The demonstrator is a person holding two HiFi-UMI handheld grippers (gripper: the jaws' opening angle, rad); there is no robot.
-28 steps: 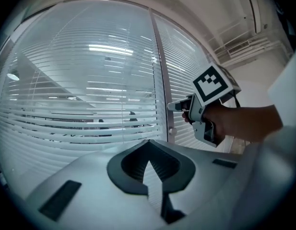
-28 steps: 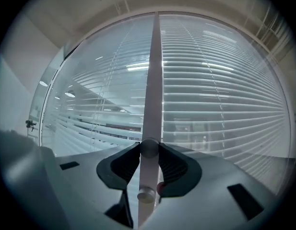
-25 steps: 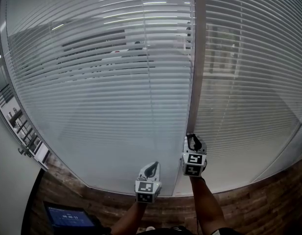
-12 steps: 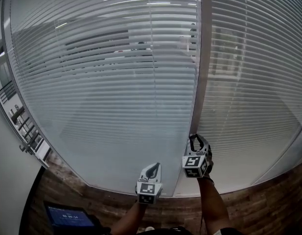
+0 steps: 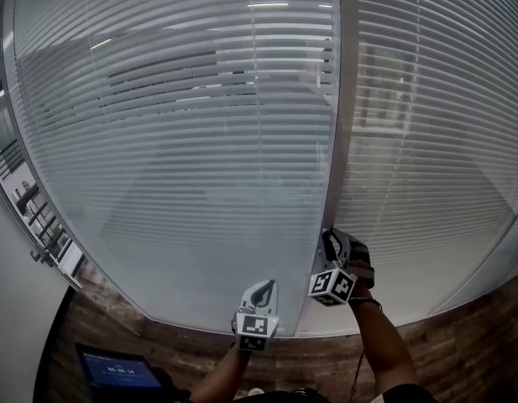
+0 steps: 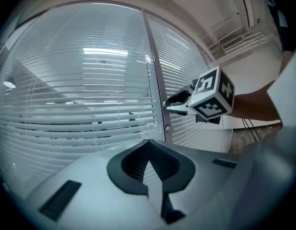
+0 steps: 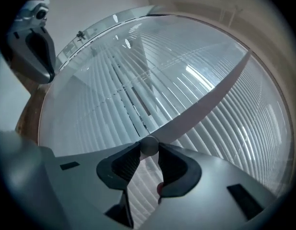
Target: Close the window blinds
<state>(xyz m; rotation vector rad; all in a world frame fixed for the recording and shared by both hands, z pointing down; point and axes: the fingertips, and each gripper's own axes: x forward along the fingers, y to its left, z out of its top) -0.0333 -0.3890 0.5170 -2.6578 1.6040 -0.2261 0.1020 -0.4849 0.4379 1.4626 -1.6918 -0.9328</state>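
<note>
White slatted blinds (image 5: 183, 133) hang behind glass on both sides of a grey upright frame (image 5: 341, 99). The slats are tilted partly open, and a room shows dimly through the left pane. My right gripper (image 5: 330, 243) is at the frame's lower part. In the right gripper view its jaws (image 7: 148, 150) are closed on a small round grey knob (image 7: 148, 145) on that frame. My left gripper (image 5: 260, 288) is lower and to the left, short of the glass, shut with nothing in it (image 6: 148, 150). The left gripper view shows the right gripper (image 6: 168, 103) against the frame.
A brick-patterned floor (image 5: 460, 351) runs along the foot of the glass. A lit screen (image 5: 116, 372) lies at the bottom left. A wall with a railing-like fitting (image 5: 40, 225) stands at the left edge.
My right gripper has twisted on the knob: its marker cube has turned and the forearm has swung to the right. The left gripper has stayed still.
</note>
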